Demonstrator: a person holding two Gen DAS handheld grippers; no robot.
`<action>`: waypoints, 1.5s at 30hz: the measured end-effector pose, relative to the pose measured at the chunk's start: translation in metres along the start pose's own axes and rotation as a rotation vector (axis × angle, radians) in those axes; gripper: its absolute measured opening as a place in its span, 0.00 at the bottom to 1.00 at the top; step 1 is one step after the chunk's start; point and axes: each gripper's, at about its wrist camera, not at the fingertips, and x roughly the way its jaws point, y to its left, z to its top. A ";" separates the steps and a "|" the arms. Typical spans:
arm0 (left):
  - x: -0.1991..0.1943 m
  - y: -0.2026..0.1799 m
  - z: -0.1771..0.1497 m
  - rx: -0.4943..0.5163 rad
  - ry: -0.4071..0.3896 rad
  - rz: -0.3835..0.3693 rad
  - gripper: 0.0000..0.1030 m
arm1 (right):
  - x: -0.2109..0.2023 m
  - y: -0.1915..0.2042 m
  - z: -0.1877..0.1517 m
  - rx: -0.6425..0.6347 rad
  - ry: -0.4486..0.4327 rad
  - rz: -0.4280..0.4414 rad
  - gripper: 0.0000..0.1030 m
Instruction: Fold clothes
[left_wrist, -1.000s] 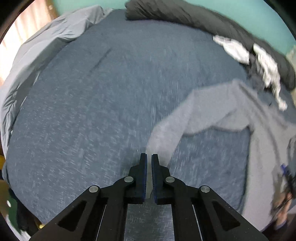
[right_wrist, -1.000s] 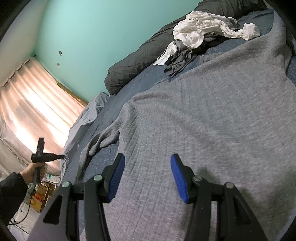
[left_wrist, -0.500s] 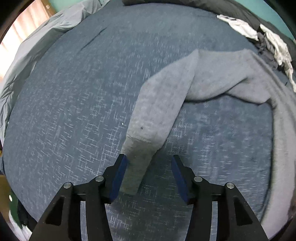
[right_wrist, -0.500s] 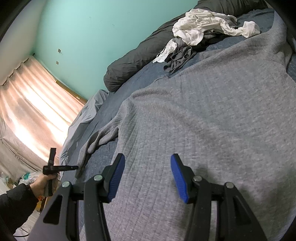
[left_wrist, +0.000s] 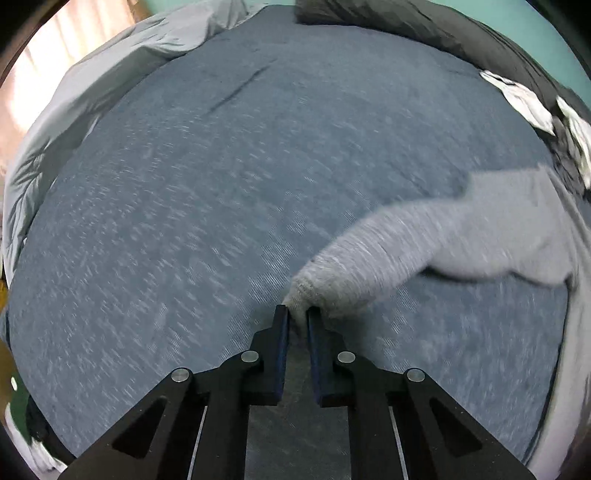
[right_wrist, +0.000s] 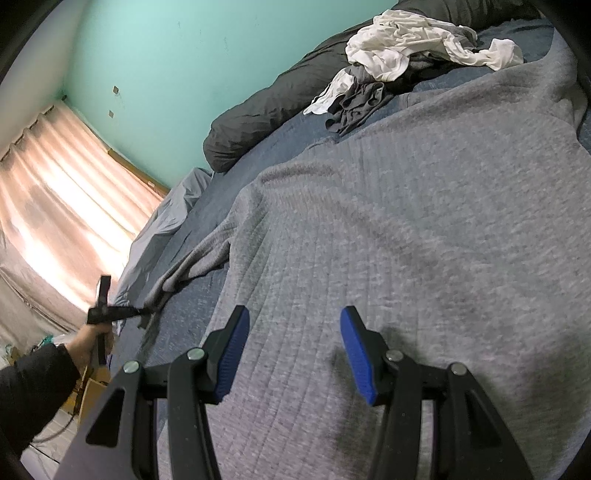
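Left gripper (left_wrist: 297, 314) closing on grey sweater (right_wrist: 388, 240) sleeve cuff (left_wrist: 301, 295), cuff between pads. Sleeve (left_wrist: 424, 243) runs up-right from claw toward body spread on blue bedspread (left_wrist: 221, 184). Right gripper (right_wrist: 291, 350) half open, empty, over sweater body.

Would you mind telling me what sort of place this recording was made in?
Most likely a bedroom: a wide bed with a blue cover, a dark rolled duvet along a teal wall, and a curtained window.
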 end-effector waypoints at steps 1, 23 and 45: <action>0.000 0.007 0.007 -0.015 0.000 -0.004 0.11 | 0.001 0.000 -0.001 -0.003 0.004 -0.003 0.51; 0.019 0.066 -0.005 -0.285 -0.071 -0.115 0.51 | 0.011 0.015 -0.011 -0.061 0.033 -0.028 0.51; -0.005 0.075 0.014 -0.283 -0.189 -0.128 0.08 | 0.020 0.015 -0.015 -0.077 0.060 -0.040 0.51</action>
